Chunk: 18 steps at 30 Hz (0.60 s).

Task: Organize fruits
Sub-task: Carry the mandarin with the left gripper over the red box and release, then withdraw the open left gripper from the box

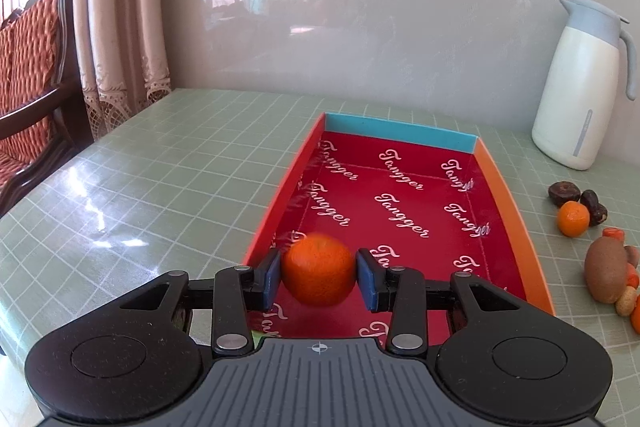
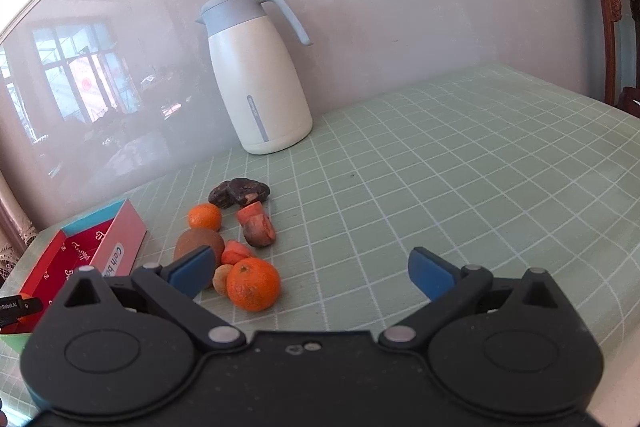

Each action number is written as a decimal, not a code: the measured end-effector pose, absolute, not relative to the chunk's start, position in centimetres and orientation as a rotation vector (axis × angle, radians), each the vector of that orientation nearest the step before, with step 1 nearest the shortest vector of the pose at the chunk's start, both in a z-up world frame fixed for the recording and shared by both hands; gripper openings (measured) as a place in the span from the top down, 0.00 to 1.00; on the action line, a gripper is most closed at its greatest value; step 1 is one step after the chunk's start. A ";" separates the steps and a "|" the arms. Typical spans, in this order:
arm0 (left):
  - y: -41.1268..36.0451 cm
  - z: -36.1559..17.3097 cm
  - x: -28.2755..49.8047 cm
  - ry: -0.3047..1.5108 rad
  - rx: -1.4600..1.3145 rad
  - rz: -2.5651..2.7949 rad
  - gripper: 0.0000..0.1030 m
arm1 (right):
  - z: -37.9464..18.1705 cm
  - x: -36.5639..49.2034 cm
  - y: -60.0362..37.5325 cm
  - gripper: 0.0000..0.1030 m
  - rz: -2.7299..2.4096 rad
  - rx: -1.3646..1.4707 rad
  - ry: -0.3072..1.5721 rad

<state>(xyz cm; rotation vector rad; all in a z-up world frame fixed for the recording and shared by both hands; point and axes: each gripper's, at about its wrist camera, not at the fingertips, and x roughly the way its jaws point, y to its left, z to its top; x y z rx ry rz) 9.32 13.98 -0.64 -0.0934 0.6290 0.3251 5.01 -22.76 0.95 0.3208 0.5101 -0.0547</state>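
One tangerine (image 1: pixel 319 269) sits pinched between the left claw (image 1: pixel 319 277) pads, over the red box's (image 1: pixel 498 179) near end. Right claw (image 2: pixel 312 273) gapes empty, loose fruit (image 2: pixel 253 283) at its ten o'clock on the worktop (image 2: pixel 460 167).

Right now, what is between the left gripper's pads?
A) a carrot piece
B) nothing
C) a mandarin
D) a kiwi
C: the left gripper is shut on a mandarin, both blue pads against its sides, over the near end of the red tray; the kiwi lies on the table outside it.
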 end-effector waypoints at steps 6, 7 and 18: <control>14.1 -0.6 9.0 0.627 -0.091 0.318 0.61 | 0.9 5.2 -22.6 0.00 -0.053 0.323 0.512; 14.1 -0.6 8.9 0.624 -0.094 0.318 0.61 | 0.9 5.2 -22.6 0.00 -0.053 0.323 0.512; 13.3 0.6 6.8 0.577 -0.092 0.283 0.32 | 0.9 5.3 -22.4 0.00 -0.056 0.319 0.511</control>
